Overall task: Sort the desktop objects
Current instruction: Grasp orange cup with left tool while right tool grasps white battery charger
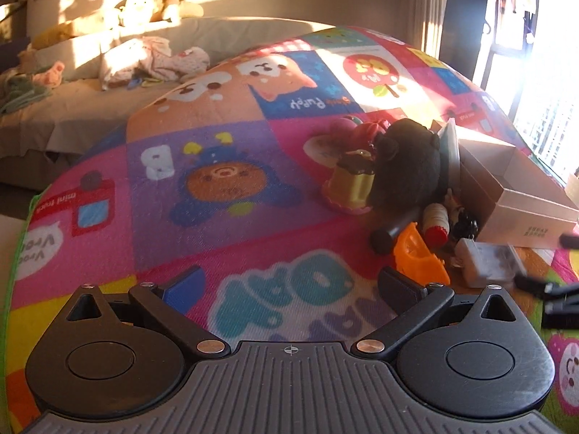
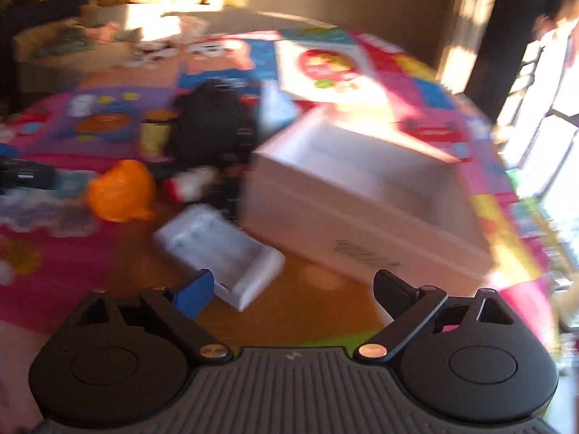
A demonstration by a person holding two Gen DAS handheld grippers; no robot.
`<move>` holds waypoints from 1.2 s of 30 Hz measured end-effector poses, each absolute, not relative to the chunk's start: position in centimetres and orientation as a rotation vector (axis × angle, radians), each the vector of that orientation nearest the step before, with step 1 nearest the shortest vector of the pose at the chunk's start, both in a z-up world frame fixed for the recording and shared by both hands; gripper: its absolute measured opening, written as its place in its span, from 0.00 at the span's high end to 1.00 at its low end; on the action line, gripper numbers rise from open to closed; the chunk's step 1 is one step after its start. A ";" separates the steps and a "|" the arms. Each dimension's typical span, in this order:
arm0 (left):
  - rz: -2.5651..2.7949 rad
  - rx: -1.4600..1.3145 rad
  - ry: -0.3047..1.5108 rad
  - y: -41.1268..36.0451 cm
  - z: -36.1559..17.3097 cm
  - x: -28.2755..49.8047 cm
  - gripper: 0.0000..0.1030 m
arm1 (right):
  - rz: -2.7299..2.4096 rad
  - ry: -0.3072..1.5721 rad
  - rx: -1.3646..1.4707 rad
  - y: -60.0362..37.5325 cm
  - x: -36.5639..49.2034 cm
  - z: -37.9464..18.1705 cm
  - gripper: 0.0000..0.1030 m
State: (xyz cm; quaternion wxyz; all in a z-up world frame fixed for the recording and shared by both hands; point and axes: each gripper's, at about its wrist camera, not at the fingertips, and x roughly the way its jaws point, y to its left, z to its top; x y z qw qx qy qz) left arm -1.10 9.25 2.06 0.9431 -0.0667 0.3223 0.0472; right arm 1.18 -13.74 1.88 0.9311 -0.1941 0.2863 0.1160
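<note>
One white box (image 2: 365, 195) sits open on the bright play mat (image 1: 224, 195). Just beside the box lie one black plush toy (image 1: 405, 166), one orange toy (image 1: 419, 256), one small bottle with a red cap (image 1: 436, 222), one yellow cup toy (image 1: 353, 184) and one clear little case (image 2: 220, 249). The left claw (image 1: 289, 285) is wide open and holds nothing. The right claw (image 2: 293, 289) is wide open too, with the clear case near its blue finger.
</note>
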 end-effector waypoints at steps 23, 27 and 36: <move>-0.070 -0.038 0.612 4.8 2.3 -1.7 0.00 | 0.431 0.706 -0.179 -13.4 2.0 2.6 0.23; -0.110 0.055 0.592 1.9 2.6 -0.4 0.03 | 0.437 0.736 -0.154 -16.7 -0.2 3.5 0.23; -0.090 0.197 0.674 -1.5 0.5 2.9 0.30 | 0.443 0.777 -0.102 -21.3 -3.9 3.0 0.23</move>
